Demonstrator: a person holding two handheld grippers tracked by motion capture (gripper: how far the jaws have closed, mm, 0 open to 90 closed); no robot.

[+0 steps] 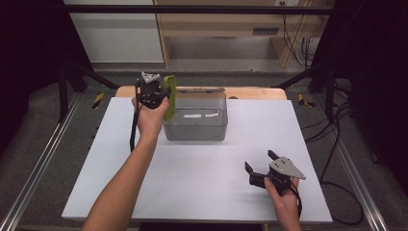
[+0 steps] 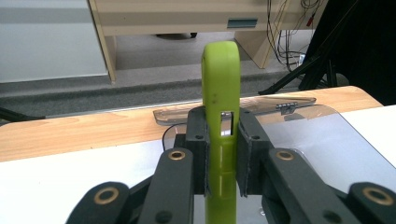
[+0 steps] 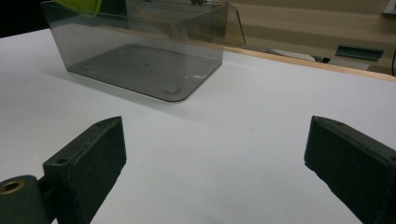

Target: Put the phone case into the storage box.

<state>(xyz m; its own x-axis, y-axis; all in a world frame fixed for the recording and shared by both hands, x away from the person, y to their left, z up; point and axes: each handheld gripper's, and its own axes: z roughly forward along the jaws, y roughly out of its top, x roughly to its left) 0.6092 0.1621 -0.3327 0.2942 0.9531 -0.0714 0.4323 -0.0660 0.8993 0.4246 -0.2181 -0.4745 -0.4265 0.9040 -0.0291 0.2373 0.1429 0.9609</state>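
The left gripper is raised at the far left of the tabletop, just beside the left wall of the clear bin. Its jaws are clamped narrow on a green lid, which stands on edge, upright. In the left gripper view the green lid rises between the two black jaws, and a small rectangular slot in its edge sits level with the jaw pads. The rounded top of the lid extends well above the jaws.

The clear bin stands on the white sheet near the far edge of the tabletop, slightly left of centre. It is smoke-tinted, open at the top, and nothing is visible on its floor. A clear hinged flap lies folded back behind the bin, over the wooden strip along the far edge. In the right gripper view the clear bin shows rounded bottom corners, and a corner of the green lid appears at its upper left rim.

The right gripper is held low over the near right area of the tabletop, well apart from the bin. Its jaws are spread wide with nothing between them; in the right gripper view bare white surface lies between the jaw tips.

Open white surface extends across the whole near half of the tabletop and along the right side of the bin. Cables trail on the floor beyond the right edge.
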